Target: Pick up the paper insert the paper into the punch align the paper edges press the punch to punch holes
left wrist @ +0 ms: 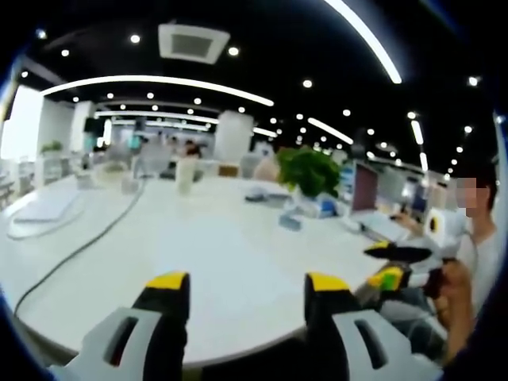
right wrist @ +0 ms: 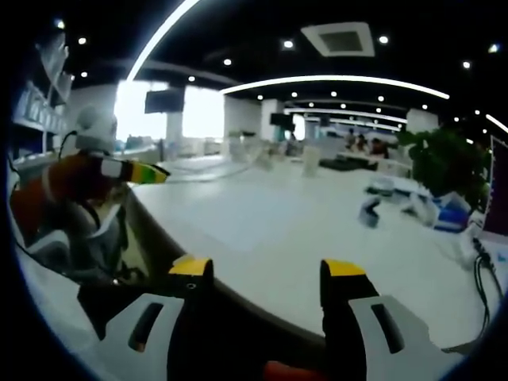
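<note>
A broad white table (left wrist: pixel 198 238) with a curved edge spans both views, set in an open office under long ceiling light strips (left wrist: pixel 159 82). In the left gripper view the left gripper (left wrist: pixel 248 284) hangs over the near edge of the table, its yellow-tipped black fingers (left wrist: pixel 168 282) spread wide with nothing between them. A leafy potted plant (left wrist: pixel 308 171) stands toward the far right of the table, its pot hidden from here; a laptop (left wrist: pixel 367 190) stands just right of it, and a dark cable (left wrist: pixel 79 250) trails across the left part of the table. At the right edge a person's hand holds the other gripper (left wrist: pixel 393 266), whose fingers look parted. In the right gripper view the right gripper (right wrist: pixel 266 270) hangs just off the table edge, fingers (right wrist: pixel 190 268) spread and empty. A faint pale sheet, possibly the paper (right wrist: pixel 238 226), lies flat on the table ahead; I cannot tell for certain. The punch cannot be made out.
</note>
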### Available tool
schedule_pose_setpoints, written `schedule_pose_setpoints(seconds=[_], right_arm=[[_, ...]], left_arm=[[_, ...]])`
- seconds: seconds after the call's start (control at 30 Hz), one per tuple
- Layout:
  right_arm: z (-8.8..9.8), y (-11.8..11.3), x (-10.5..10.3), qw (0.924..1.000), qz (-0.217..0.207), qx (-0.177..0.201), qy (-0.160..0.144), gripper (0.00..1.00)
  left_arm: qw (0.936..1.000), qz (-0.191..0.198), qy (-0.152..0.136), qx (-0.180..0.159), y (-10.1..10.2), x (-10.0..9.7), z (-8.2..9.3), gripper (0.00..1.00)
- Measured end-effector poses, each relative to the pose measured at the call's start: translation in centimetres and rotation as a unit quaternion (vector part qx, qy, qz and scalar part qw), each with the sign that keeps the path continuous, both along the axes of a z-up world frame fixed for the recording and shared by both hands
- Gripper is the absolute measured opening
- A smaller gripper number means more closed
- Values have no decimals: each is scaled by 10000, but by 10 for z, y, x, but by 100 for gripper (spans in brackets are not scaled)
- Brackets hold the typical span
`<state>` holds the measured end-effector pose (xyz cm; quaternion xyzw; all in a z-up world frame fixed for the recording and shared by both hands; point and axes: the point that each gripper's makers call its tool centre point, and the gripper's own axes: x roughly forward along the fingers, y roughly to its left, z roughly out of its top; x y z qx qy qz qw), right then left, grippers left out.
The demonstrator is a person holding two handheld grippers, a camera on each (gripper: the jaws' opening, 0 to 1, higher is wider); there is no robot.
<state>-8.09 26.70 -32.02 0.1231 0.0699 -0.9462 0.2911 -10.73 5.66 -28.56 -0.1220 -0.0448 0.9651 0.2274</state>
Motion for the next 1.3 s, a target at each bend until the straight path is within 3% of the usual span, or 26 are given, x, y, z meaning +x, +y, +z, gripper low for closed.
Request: schedule_pose_setpoints(seconds=[0.17,0.33,0.5,0.93,1.3], right_arm=[[-2,-2,1,10000,57,47,-29,56],[8,-2,-10,9999,69,118,45,56],[5,-8,-23,9995,174,257,32,56],[13,-25,-25,9978,425,460,212,56],[3,-30,-25,9976,501,459,120,56]], left_arm=[[10000,-33,-5,-52,2,1,-2,58],[10000,-17,-7,-44,1,-2,-3,58],[10000,-3,10,-7,3,-7,-1,58],[10000,-25,27,-62,5,-7,-3,56],[10000,-45,-11,-32,7,-8,-7,57]])
